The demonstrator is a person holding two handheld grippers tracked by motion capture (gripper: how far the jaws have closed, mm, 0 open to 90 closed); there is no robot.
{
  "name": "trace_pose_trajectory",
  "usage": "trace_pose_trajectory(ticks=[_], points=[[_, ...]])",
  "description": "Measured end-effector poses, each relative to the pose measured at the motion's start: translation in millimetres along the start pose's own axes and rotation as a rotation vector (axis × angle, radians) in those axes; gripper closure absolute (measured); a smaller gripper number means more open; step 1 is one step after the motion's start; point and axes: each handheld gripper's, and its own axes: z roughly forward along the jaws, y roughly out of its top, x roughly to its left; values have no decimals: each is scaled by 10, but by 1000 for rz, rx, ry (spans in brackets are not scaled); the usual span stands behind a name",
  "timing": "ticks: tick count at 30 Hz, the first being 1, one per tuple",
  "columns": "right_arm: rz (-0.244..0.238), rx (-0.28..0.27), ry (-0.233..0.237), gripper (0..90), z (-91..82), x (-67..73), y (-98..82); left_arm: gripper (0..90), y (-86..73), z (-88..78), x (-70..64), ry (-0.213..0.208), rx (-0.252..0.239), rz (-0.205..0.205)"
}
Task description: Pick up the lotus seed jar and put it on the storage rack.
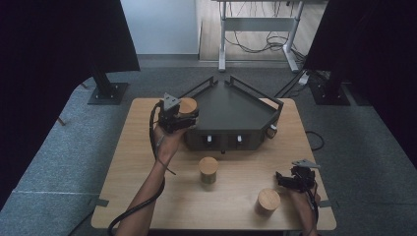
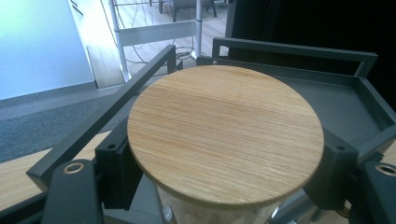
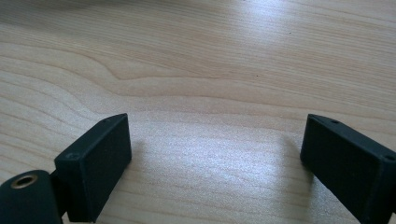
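The left gripper [image 1: 183, 117] is clamping a bamboo-lidded jar [image 2: 225, 135], carrying it toward the tray [image 1: 231, 105] ahead, needing lowering; the right gripper [image 3: 215, 154] is resting open.

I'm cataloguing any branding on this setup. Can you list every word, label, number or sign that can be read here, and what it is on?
There is none to read.
Jar lid held in the left tool: plain wood grain, no print.
The two jars standing on the table: no label visible.
Dark tray: no marking; the small pale spots on its front wall are too small to tell.
Table: bare wood.
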Motion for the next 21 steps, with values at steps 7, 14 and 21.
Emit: trace_pose_trajectory(ticks=[7, 14, 21], points=[[-1, 0, 1, 81, 0, 1, 0, 259, 34, 109, 31, 17, 8, 8], [-2, 0, 1, 81, 0, 0, 0, 259, 15, 242, 67, 22, 18, -2], [-1, 0, 2, 81, 0, 1, 0, 259, -25, 375, 94, 33, 27, -7]])
